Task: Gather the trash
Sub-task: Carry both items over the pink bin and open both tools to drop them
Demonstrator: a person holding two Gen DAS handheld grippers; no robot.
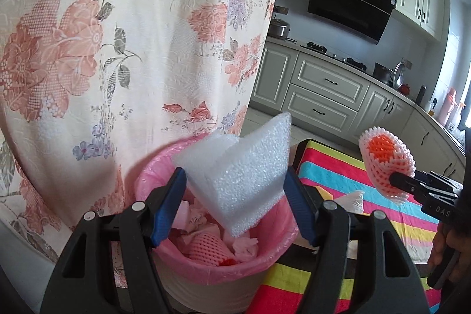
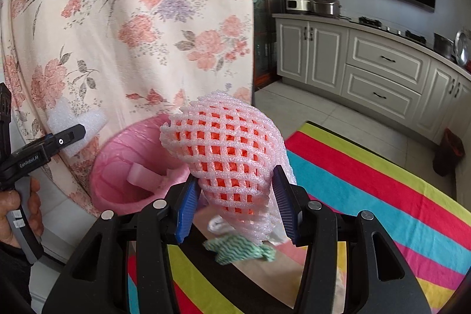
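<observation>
The left hand-held gripper (image 1: 235,196) is clamped about half open on a white foam corner block (image 1: 244,175), its blue pads pressing the block's two lower flanks. The block hangs directly above the pink-lined trash bin (image 1: 206,267), tilted, with one corner pointing down into the mouth. It looks very light and springy, likely to dent rather than break; the grip low on the wide faces seems sound, and it should drop freely once released.

The right hand-held gripper (image 2: 235,202) is closed narrowly on a white foam fruit net (image 2: 232,158) with orange showing through the mesh. Whether that is fruit or an orange inner sleeve cannot be told. The net is soft, squashy and grippy, so slipping seems unlikely. It sits just beside the bin's rim, on the side of the striped cloth (image 2: 368,190), not yet over the opening.

Inside the bin lie another fruit net and pink scraps, with room left. Just beyond the bin hangs a floral curtain (image 1: 117,49), close enough to be brushed. On the cloth below the net lie a green rag (image 2: 238,250) and white wrapping. Far beyond the bin, the kitchen floor is open.
</observation>
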